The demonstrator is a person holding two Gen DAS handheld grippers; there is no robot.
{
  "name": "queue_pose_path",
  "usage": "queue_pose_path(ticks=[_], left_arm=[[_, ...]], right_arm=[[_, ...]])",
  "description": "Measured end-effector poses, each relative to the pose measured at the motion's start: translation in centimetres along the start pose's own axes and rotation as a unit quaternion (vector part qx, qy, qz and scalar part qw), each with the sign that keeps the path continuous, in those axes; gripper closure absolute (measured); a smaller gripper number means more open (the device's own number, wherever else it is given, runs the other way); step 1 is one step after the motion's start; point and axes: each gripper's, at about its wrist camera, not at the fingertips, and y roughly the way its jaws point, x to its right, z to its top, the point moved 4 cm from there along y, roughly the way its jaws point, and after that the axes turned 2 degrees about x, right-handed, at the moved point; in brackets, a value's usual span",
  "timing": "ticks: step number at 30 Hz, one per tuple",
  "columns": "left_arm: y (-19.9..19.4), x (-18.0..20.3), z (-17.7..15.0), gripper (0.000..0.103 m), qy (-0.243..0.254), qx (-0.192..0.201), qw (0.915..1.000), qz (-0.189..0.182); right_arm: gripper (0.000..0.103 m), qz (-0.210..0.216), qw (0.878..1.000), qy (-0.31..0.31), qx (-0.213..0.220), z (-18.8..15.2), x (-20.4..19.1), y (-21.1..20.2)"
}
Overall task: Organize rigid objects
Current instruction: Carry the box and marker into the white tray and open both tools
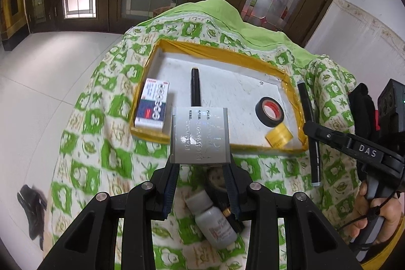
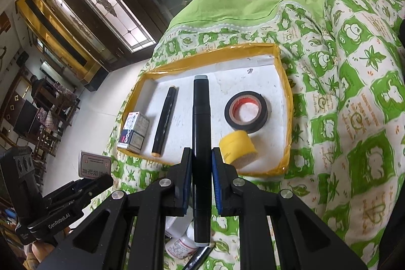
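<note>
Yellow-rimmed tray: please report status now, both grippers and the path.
Left gripper shut on silver rectangular box. Right gripper shut on long black marker. Both at near edge of yellow-rimmed tray. Path clear.

The cloth (image 2: 354,82) is a soft, matt quilted fabric printed in green and cream. The tray (image 2: 284,82) has a matt, chalky white floor, slightly scuffed, and rims wrapped in glossy yellow tape. The black tape roll (image 2: 246,111) looks like smooth, shiny vinyl; the yellow roll (image 2: 238,147) is duller, papery. The silver box (image 1: 200,136) is glossy card with embossed print. The marker (image 2: 201,143) is smooth, satin black plastic. The bottle (image 1: 215,222) is pale, smooth plastic. Each claw is matt black plastic with bright metal pins and ribbed blue pads (image 2: 217,181).
</note>
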Motion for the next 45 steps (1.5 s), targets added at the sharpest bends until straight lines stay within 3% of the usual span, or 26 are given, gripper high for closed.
queue_pose_path(ticks=[17,27,33,45], left_arm=[[5.3,0.0,4.4,0.067,0.033,-0.023,0.9987,0.030],[7.5,0.0,3.9,0.067,0.045,-0.038,0.9975,0.039],[7.6,1.0,4.1,0.067,0.041,-0.033,0.9984,0.019],[11.2,4.1,2.4,0.067,0.069,-0.077,0.9946,0.011]], right_arm=[[0.089,0.017,1.000,0.019,-0.007,2.8,-0.1,3.5],[0.089,0.025,0.999,0.022,-0.024,3.2,0.2,6.8],[0.089,0.027,0.999,0.017,-0.027,3.5,0.0,8.2],[0.089,0.024,0.999,0.017,-0.030,4.0,0.3,10.7]])
